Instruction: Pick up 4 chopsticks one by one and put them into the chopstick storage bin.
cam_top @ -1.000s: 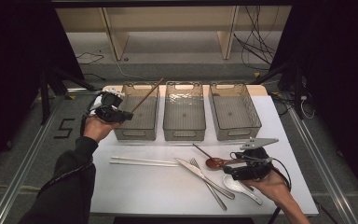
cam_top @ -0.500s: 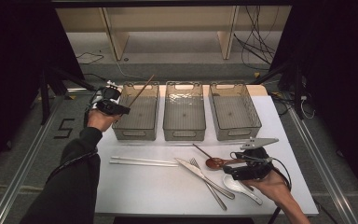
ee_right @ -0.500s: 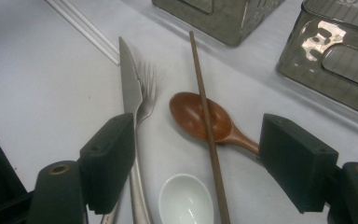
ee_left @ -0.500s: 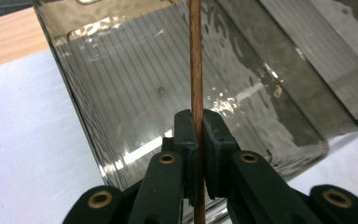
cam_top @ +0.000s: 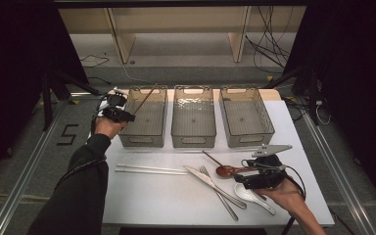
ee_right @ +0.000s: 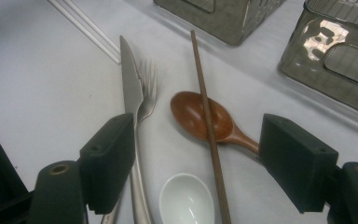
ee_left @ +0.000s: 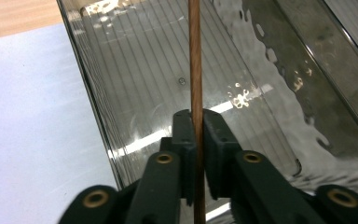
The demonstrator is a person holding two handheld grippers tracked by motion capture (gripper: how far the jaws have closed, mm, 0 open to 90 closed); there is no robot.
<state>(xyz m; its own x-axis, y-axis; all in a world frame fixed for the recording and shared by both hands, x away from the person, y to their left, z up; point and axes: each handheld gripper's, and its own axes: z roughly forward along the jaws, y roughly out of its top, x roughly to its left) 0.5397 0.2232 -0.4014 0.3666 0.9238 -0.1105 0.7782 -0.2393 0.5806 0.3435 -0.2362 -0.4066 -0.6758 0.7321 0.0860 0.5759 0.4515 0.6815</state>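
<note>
Left gripper view: left gripper (ee_left: 197,140) jaws just easing apart, chopstick (ee_left: 195,56) between them, long axis pointing along and over bin (ee_left: 135,79) directly beneath; right gripper (ee_right: 196,158) wide open, empty

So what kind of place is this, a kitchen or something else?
Probably a lab recording bench, not a kitchen: a white table between metal rails, loose cables on the floor behind, and three clear bins lined up for sorting cutlery.
</note>
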